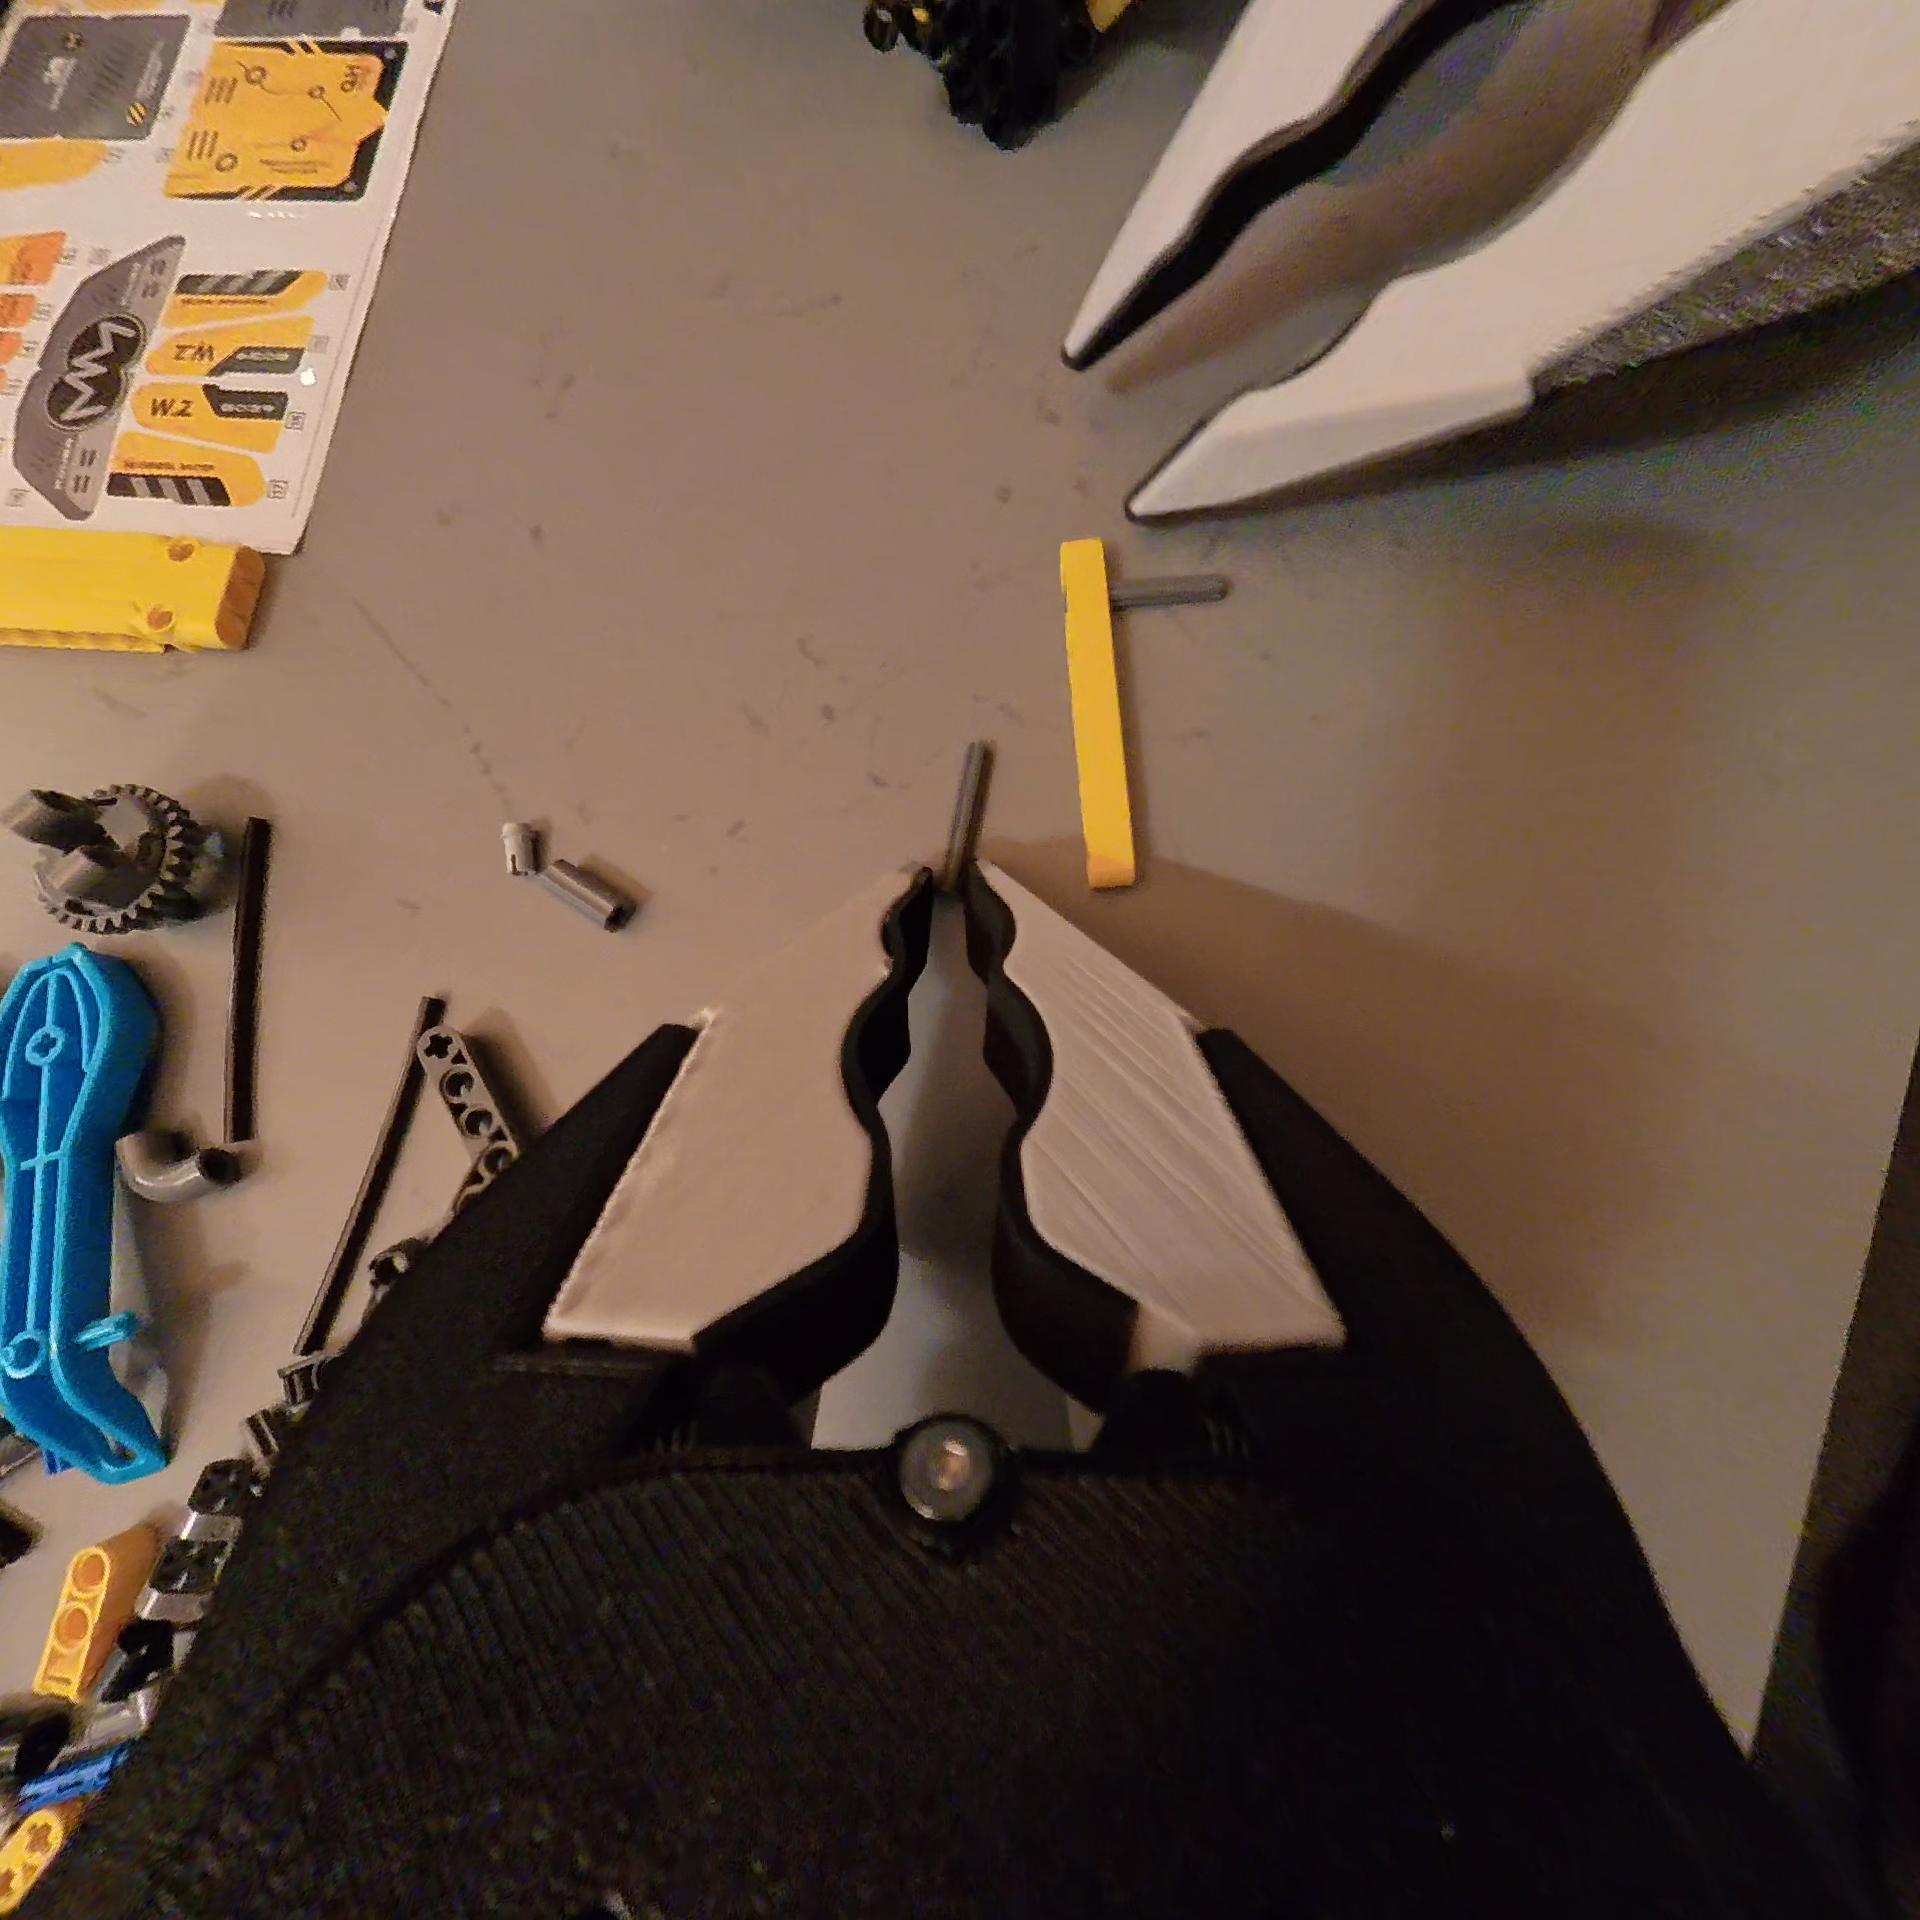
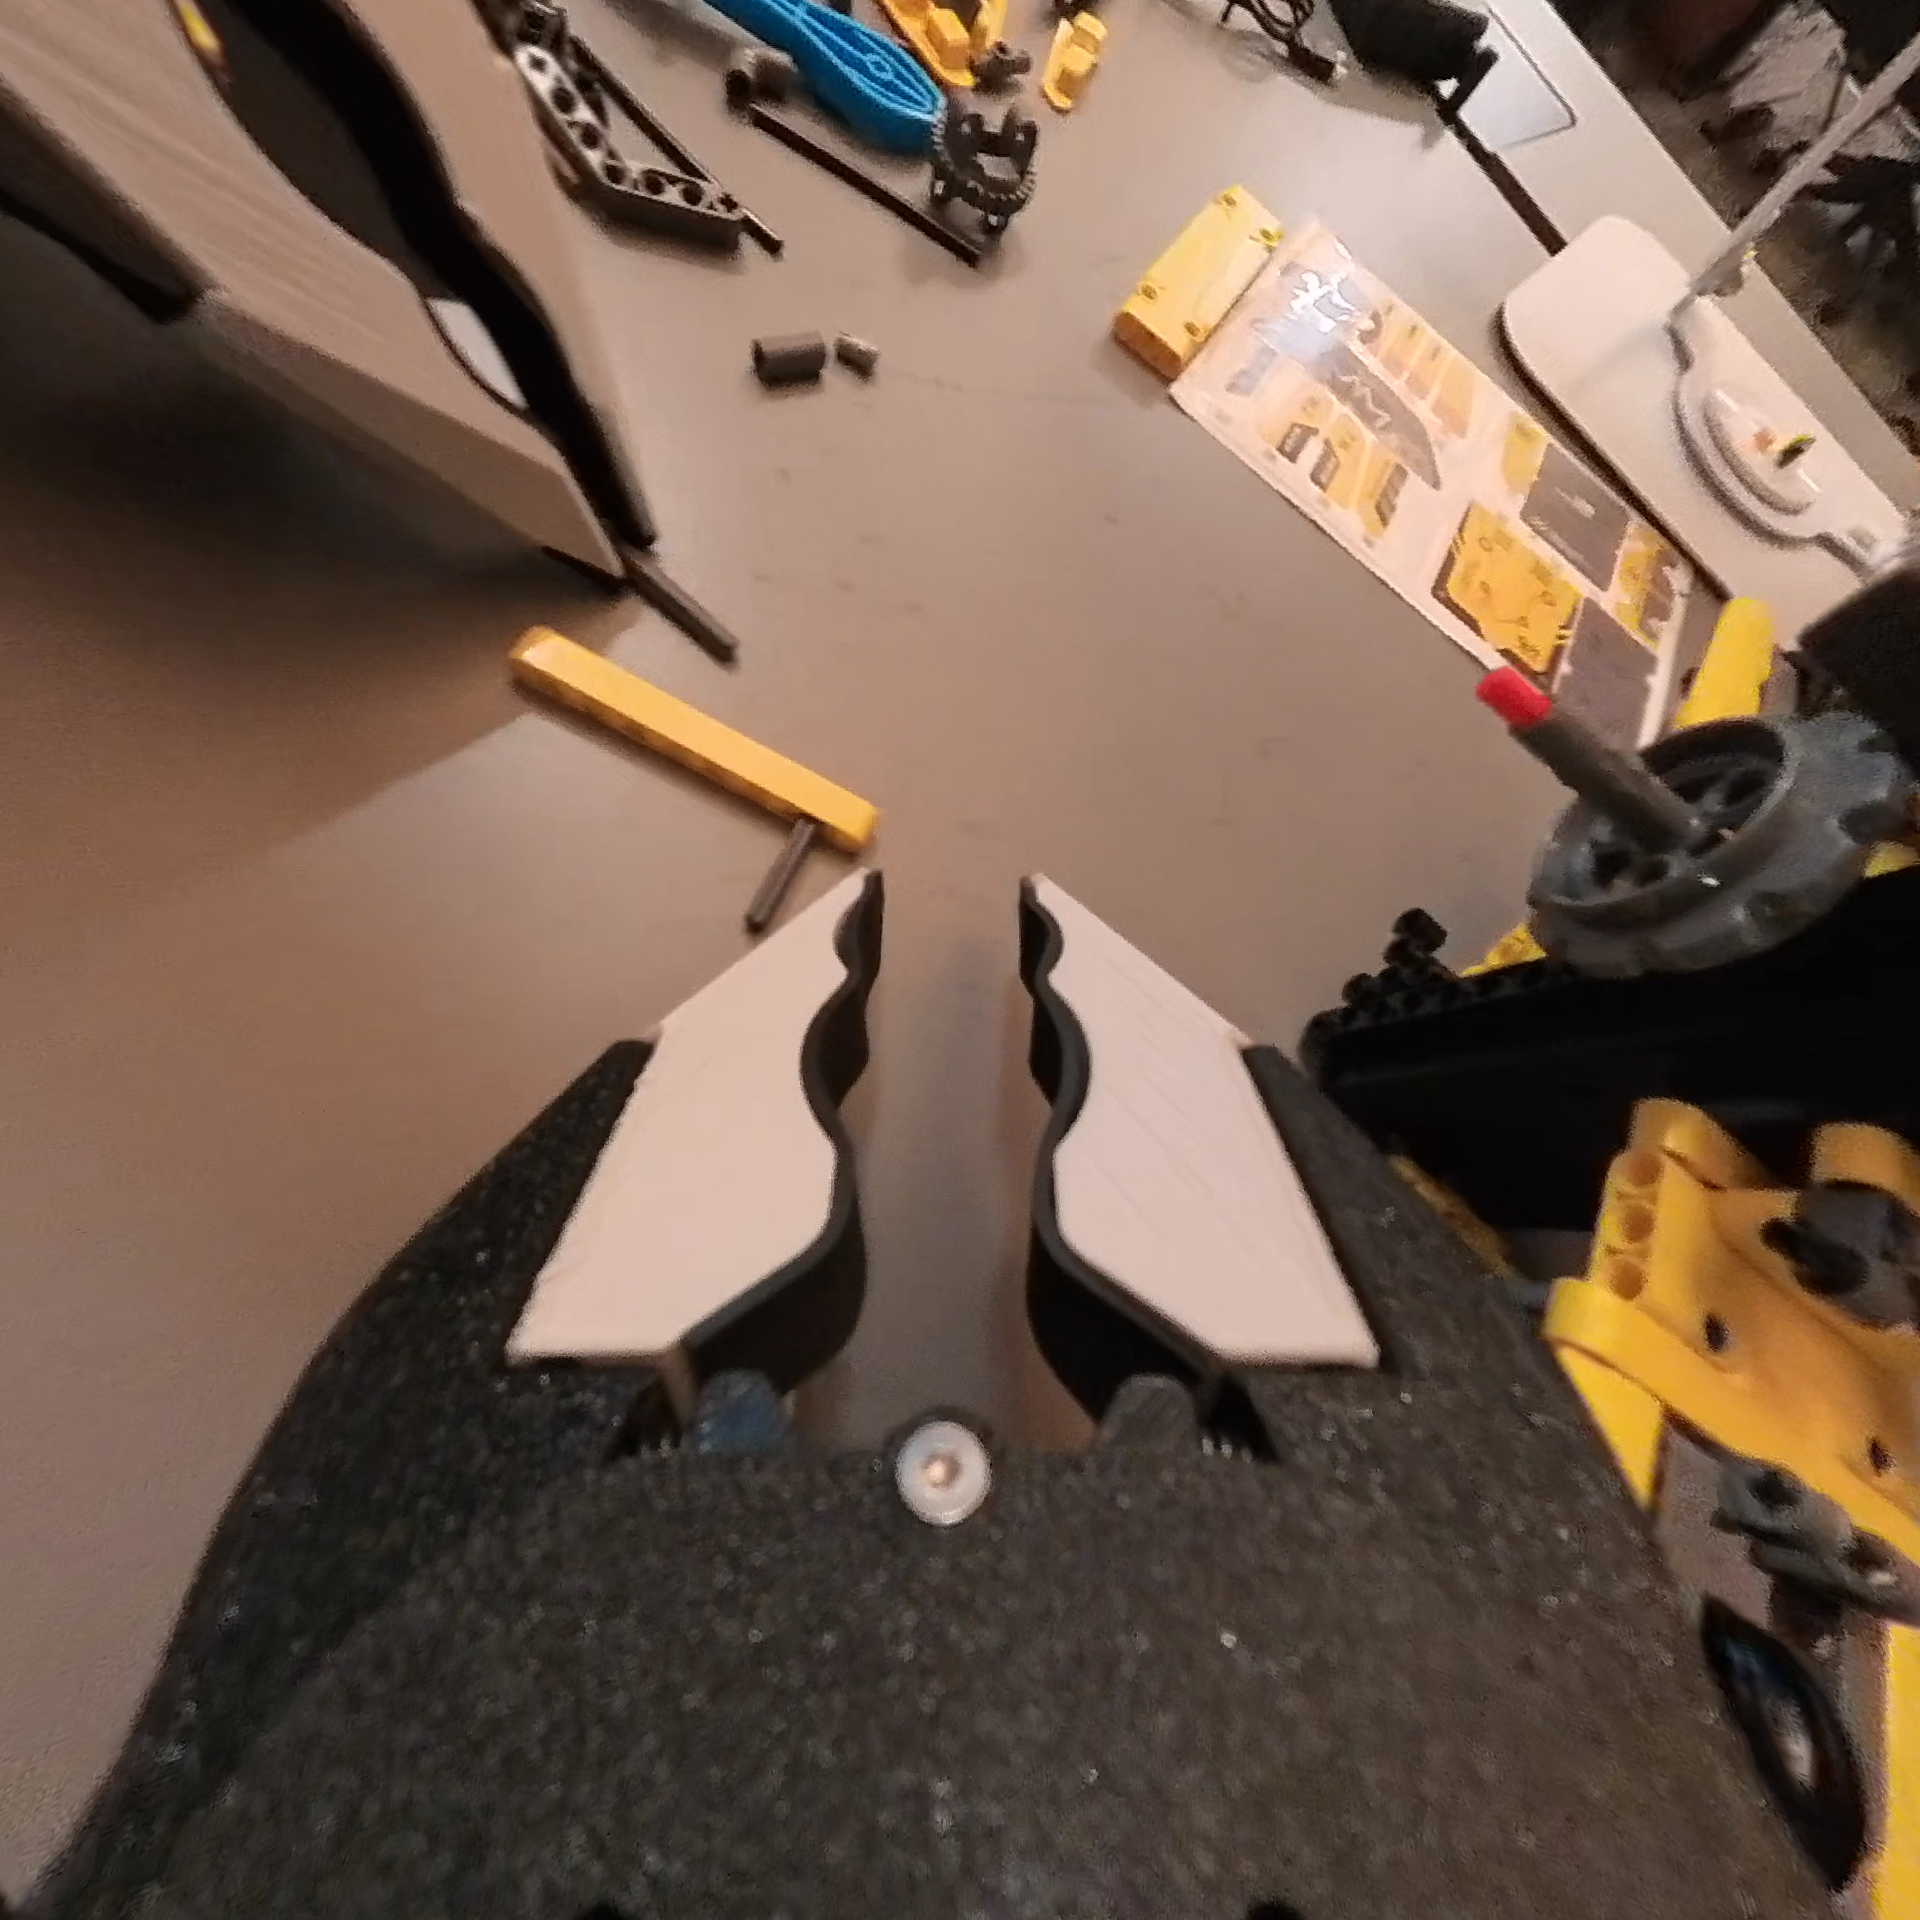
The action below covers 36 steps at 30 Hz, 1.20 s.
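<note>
My left gripper (image 1: 948, 881) is shut on a thin grey axle rod (image 1: 968, 805) that sticks out past its tips, just above the grey table. A long yellow beam (image 1: 1096, 712) lies just right of it, with a second grey axle (image 1: 1169, 590) at its far end. In the right wrist view the same beam (image 2: 691, 740) and axle (image 2: 779, 871) lie just ahead and left of my right gripper (image 2: 951, 899), which is open and empty. The left gripper (image 2: 613, 566) shows there at upper left with its rod (image 2: 686, 613). The right gripper (image 1: 1101, 436) shows in the left wrist view at upper right.
A sticker sheet (image 1: 177, 260) and a yellow panel (image 1: 125, 603) lie at left. Loose parts sit nearby: a gear (image 1: 114, 852), a blue tool (image 1: 62, 1195), black axles, small grey connectors (image 1: 566, 878). A yellow-and-black model with a wheel (image 2: 1704, 862) stands at right. One gripper's finger ends stand about 9 centimetres off the other's.
</note>
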### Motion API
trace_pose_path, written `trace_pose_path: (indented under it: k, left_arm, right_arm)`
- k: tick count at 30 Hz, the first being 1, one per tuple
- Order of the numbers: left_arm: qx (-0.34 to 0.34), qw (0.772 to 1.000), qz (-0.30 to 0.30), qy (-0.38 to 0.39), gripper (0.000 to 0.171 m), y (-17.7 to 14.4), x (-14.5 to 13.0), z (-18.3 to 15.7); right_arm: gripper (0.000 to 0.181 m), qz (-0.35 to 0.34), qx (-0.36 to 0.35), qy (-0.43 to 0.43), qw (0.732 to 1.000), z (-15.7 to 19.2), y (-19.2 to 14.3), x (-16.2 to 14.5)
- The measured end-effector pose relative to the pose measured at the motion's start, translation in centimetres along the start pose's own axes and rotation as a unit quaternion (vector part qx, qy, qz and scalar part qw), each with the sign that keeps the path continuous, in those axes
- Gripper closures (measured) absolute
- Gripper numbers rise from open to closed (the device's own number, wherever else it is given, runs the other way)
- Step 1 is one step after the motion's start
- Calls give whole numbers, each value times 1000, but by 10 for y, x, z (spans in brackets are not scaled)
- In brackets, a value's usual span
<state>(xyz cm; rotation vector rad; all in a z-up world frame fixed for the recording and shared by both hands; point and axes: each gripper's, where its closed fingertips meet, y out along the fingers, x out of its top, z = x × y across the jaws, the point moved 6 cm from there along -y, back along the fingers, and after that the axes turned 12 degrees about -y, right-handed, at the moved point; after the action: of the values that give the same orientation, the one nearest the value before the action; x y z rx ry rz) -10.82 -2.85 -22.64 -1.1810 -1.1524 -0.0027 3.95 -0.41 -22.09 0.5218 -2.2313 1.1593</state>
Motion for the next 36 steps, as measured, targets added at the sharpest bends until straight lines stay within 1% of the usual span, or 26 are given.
trace_pose_path:
  k: [4, 7, 9, 15, 20, 26, 36]
  left_arm:
    - [-5, 1000, 11, 10, 166, -3, -2, -6]
    - [-12, 1000, 15, 8, 166, -5, -5, -8]
    - [-13, 1000, 15, 6, 166, -6, -5, -9]
    - [-8, 1000, 8, -12, 166, -6, -7, -12]
    - [-27, 998, -9, -55, 166, -7, -9, -10]
    - [-7, 999, -12, -51, 166, -6, -9, -10]
    - [-11, 998, -12, -55, 166, -6, -9, -9]
  right_arm:
    - [156, -14, 9, 10, 1000, -2, -2, 1]
    - [155, -40, 52, 25, 998, 10, -8, 8]
    - [151, -39, 74, 28, 996, 18, -10, 10]
    - [150, -24, 71, 25, 997, 18, -7, 7]
    - [150, -15, 69, 18, 997, 15, -4, 5]
    - [150, -12, 74, 15, 997, 15, -2, 5]
    - [148, -7, 86, 44, 995, 10, 1, 2]
